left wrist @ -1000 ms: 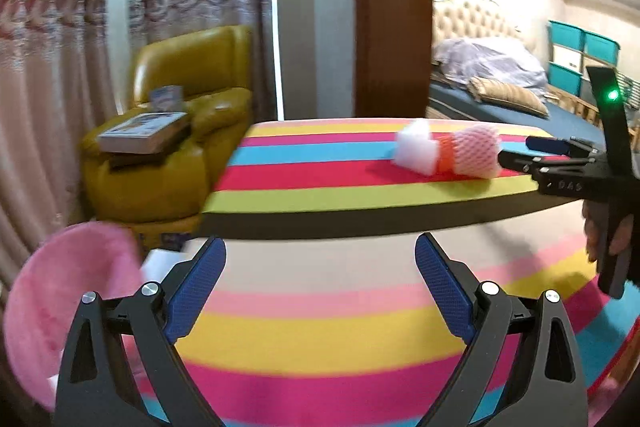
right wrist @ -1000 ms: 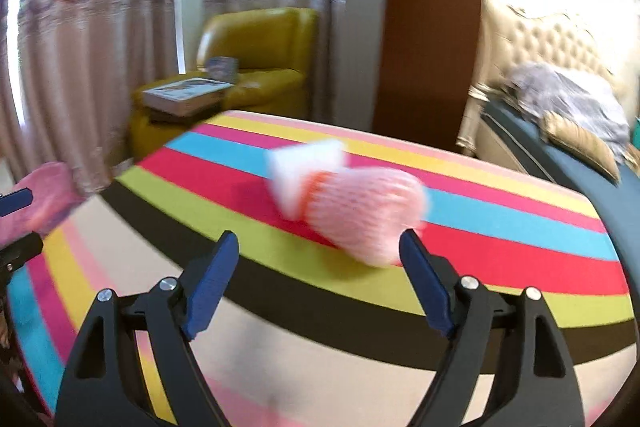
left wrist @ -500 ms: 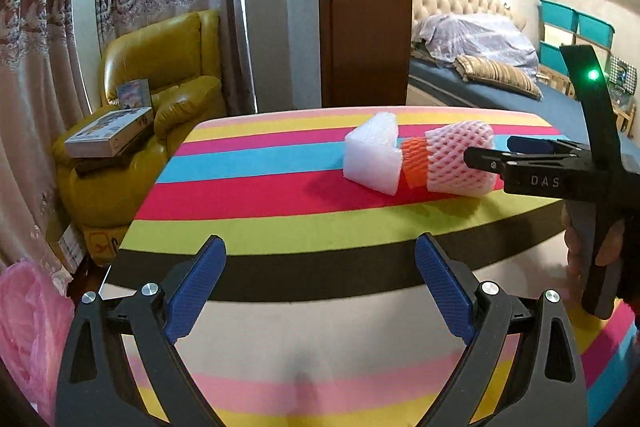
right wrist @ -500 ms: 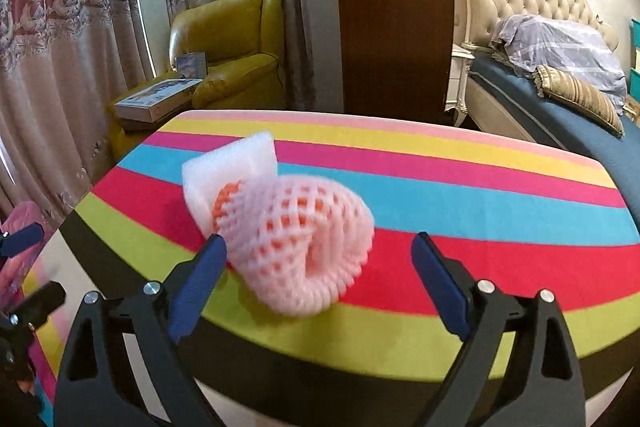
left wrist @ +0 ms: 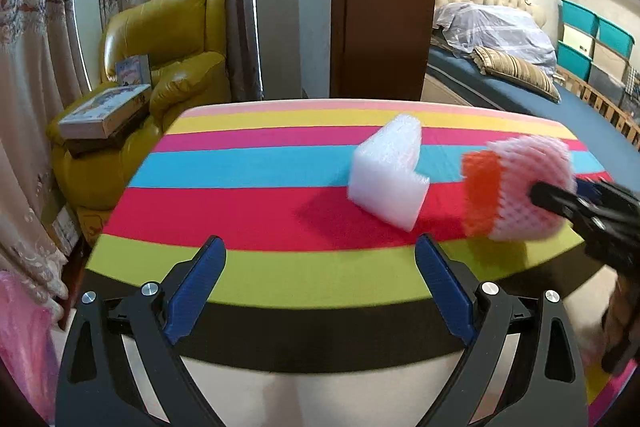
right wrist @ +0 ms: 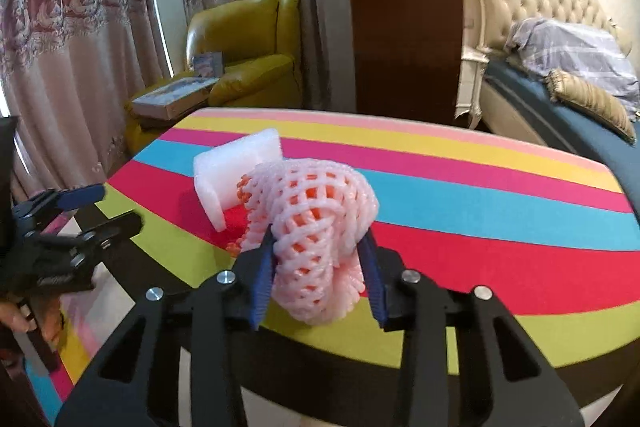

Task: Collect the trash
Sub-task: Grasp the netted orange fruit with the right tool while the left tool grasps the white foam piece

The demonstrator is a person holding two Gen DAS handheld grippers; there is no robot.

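A pink and orange foam fruit net (right wrist: 316, 223) lies on the rainbow-striped table (right wrist: 480, 211). My right gripper (right wrist: 320, 275) is shut on the net, its blue pads pressing both sides. In the left wrist view the net (left wrist: 516, 191) shows at the right with the right gripper (left wrist: 560, 199) on it. A white foam corner piece (left wrist: 390, 175) lies on the red stripe just left of the net; it also shows in the right wrist view (right wrist: 232, 175). My left gripper (left wrist: 320, 291) is open and empty above the table's near edge.
A yellow armchair (left wrist: 160, 67) with books (left wrist: 104, 111) stands beyond the table's left end. A pink bag (left wrist: 24, 339) hangs low at the left. A bed (left wrist: 520, 83) lies at the right, curtains and a brown panel behind.
My right gripper has closed on the foam net, which was between open jaws before. My left gripper has moved forward toward the table.
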